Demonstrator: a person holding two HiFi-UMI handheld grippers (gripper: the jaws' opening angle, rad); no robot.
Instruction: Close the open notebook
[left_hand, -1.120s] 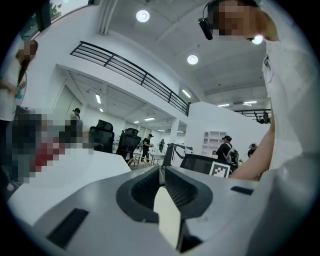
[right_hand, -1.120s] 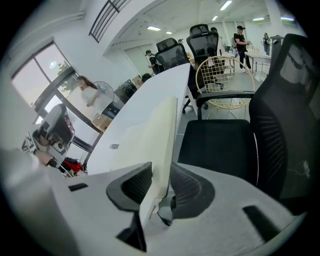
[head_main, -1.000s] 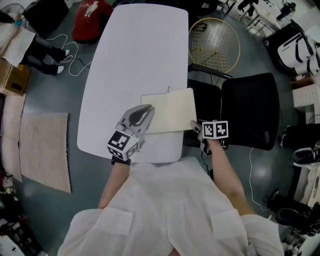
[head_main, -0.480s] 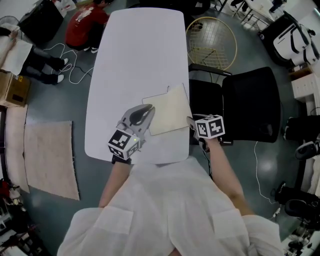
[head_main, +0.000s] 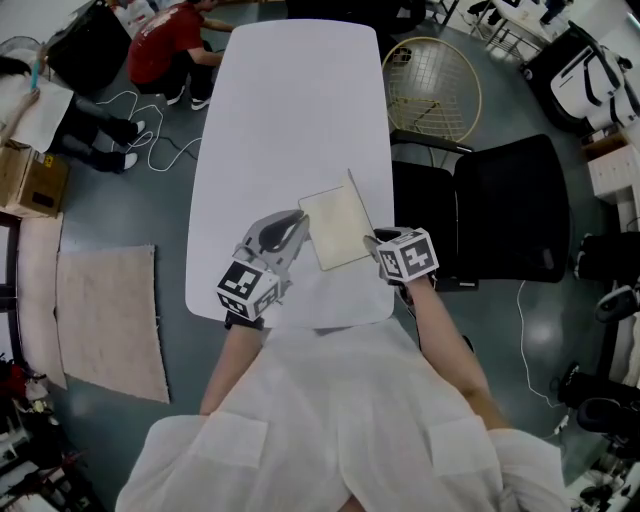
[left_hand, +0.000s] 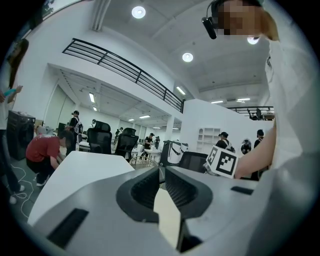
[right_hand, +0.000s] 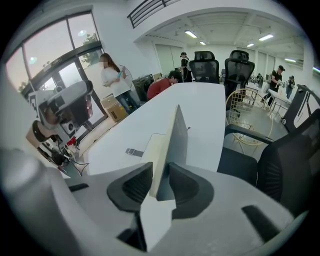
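Note:
The notebook (head_main: 335, 228) lies at the near end of the white table (head_main: 290, 100), cream pages up. Its right half stands tilted up off the table. My right gripper (head_main: 372, 243) is shut on that raised half's near edge; in the right gripper view the cover (right_hand: 176, 140) rises edge-on from between the jaws (right_hand: 160, 182). Those jaws have just been opening a little, with the cover still pinched between them. My left gripper (head_main: 300, 228) is at the notebook's left edge, its jaws (left_hand: 160, 172) shut on a cream page (left_hand: 167, 215).
A black office chair (head_main: 510, 210) stands right of the table, with a round wire basket (head_main: 430, 85) beyond it. A person in red (head_main: 165, 40) crouches at the far left by cables. A rug (head_main: 110, 320) lies left. A small grey strap (right_hand: 134, 151) rests beside the notebook.
The notebook's right half went from flat to raised, swung up and leftward by my right gripper. My left gripper shifted slightly and stays at the left edge.

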